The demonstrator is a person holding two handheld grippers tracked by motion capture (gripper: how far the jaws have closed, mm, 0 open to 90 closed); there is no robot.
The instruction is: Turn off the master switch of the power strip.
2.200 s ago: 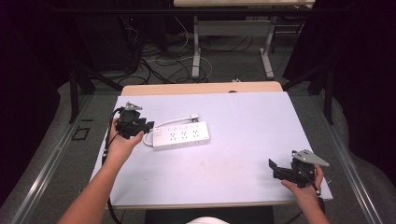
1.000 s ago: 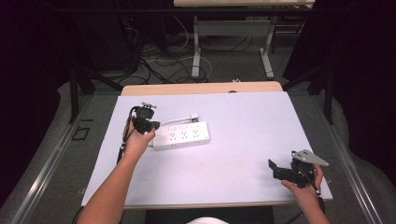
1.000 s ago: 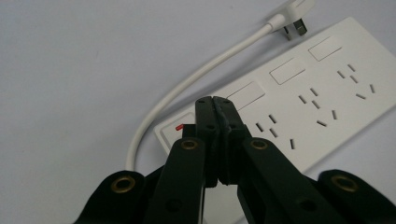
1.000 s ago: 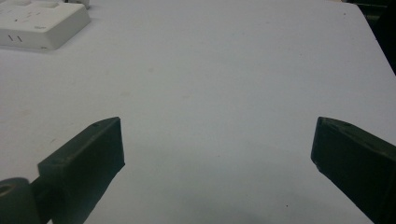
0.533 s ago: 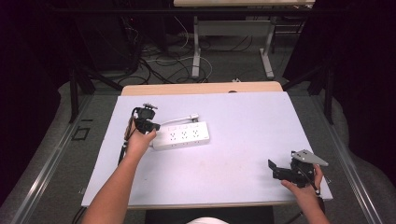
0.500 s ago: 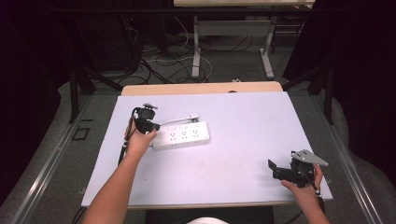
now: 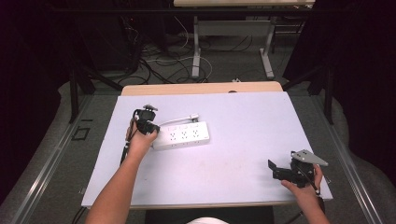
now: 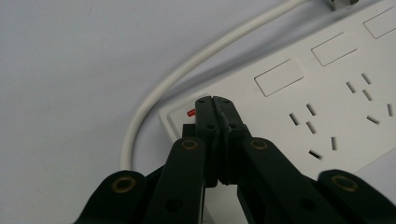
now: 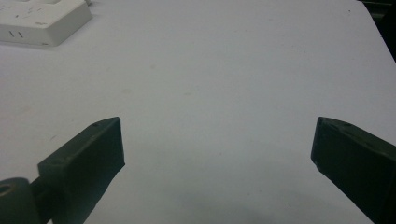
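Observation:
A white power strip (image 7: 183, 135) lies on the pale table (image 7: 243, 121), left of centre. Its white cable (image 7: 176, 120) curls behind it to a plug (image 7: 194, 116). My left gripper (image 7: 150, 125) is shut, tips together over the strip's left end. In the left gripper view the closed tips (image 8: 215, 105) rest on the strip (image 8: 322, 102) beside a small red switch (image 8: 190, 112), with the cable (image 8: 187, 74) arcing past. My right gripper (image 7: 275, 169) stands open near the front right edge, nothing between its fingers (image 9: 88, 154). The strip's corner (image 9: 42, 21) shows far off in the right gripper view.
A wooden strip (image 7: 201, 88) borders the table's far edge. Beyond it are table legs (image 7: 196, 42) and loose cables (image 7: 154, 56) on the floor. Dark curtains flank both sides.
The left hand has carried its gripper rightward from the table's left side onto the strip's left end and has stayed there for the last second. The right gripper has not moved.

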